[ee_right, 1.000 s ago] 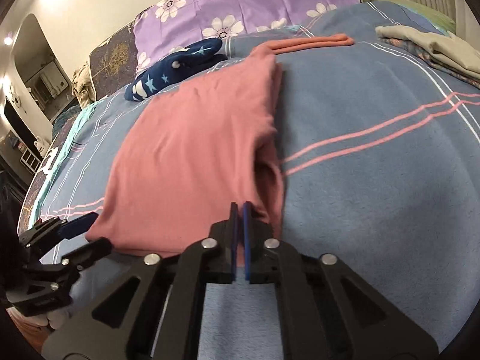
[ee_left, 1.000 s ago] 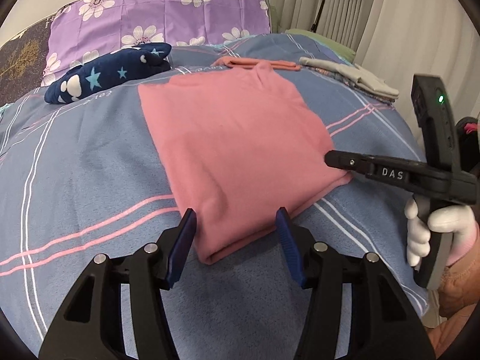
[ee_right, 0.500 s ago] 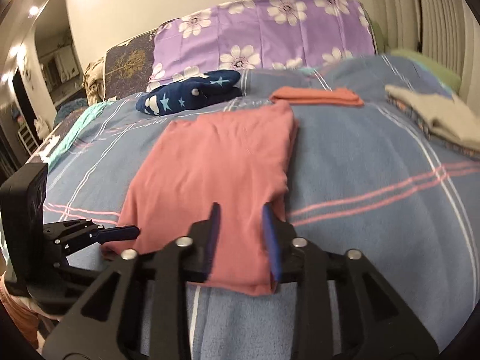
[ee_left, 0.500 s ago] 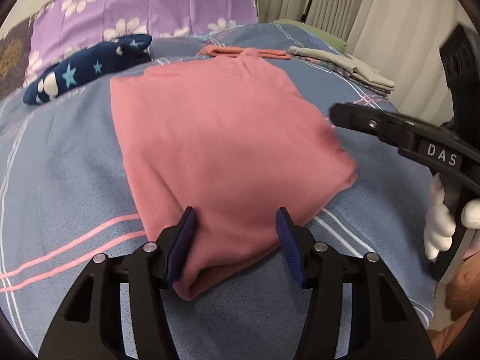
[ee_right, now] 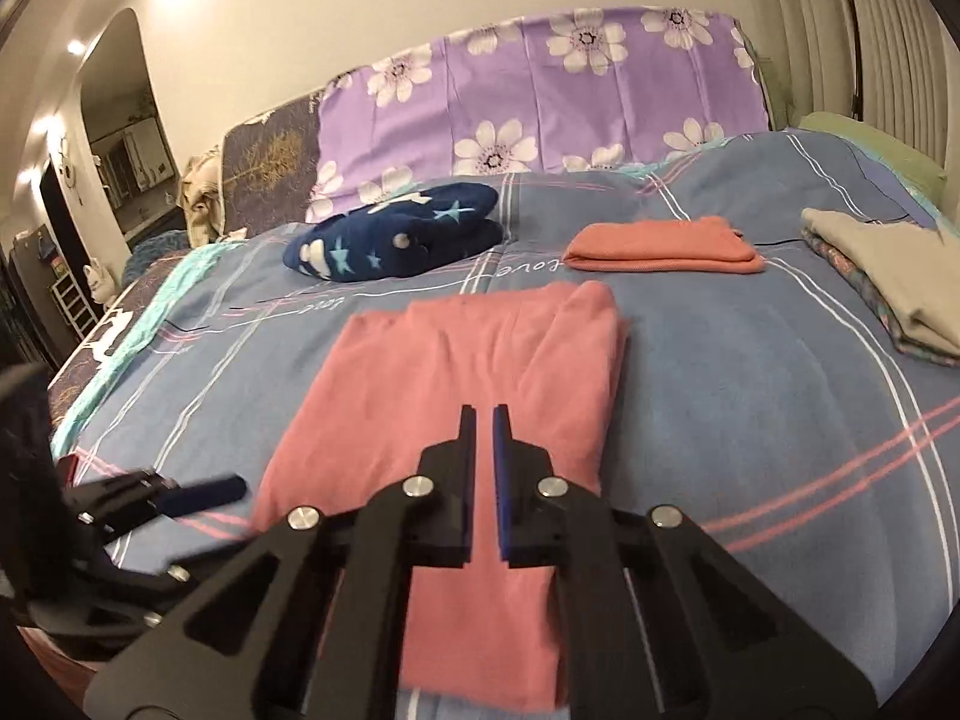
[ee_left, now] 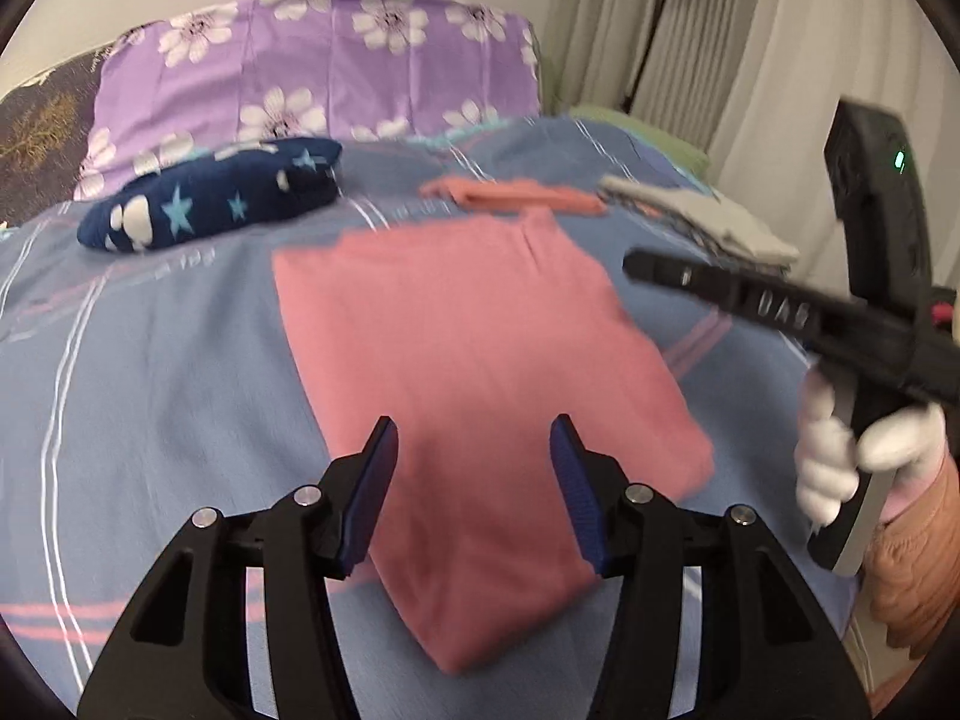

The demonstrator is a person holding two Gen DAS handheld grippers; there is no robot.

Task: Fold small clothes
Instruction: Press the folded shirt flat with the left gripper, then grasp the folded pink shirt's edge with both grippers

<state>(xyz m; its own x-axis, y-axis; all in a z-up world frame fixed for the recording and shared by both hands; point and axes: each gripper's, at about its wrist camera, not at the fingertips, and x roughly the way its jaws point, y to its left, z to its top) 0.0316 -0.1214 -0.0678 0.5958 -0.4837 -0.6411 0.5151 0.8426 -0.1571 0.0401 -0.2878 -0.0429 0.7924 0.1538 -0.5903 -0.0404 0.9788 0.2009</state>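
Observation:
A pink garment (ee_left: 480, 360) lies folded into a long rectangle on the blue plaid bedcover (ee_left: 150, 360). My left gripper (ee_left: 474, 426) hovers open above its near end, with the pads clear of the cloth. In the right wrist view the same garment (ee_right: 468, 372) stretches away under my right gripper (ee_right: 484, 414). That gripper is shut with only a thin slit between the pads and nothing in it. The right gripper (ee_left: 660, 273) also shows at the right of the left wrist view, held by a white-gloved hand (ee_left: 840, 462). The left gripper (ee_right: 222, 489) shows blurred at lower left.
Beyond the garment lie a folded orange cloth (ee_right: 660, 246), a navy star-print bundle (ee_right: 396, 234) and a grey and beige pile of clothes (ee_right: 888, 270) at the right. A purple floral pillow (ee_left: 312, 72) stands at the head of the bed. Curtains hang at the right.
Both grippers have risen and drawn back from the garment's near edge. The right gripper let go of the pink cloth, opened, then shut again with nothing in it.

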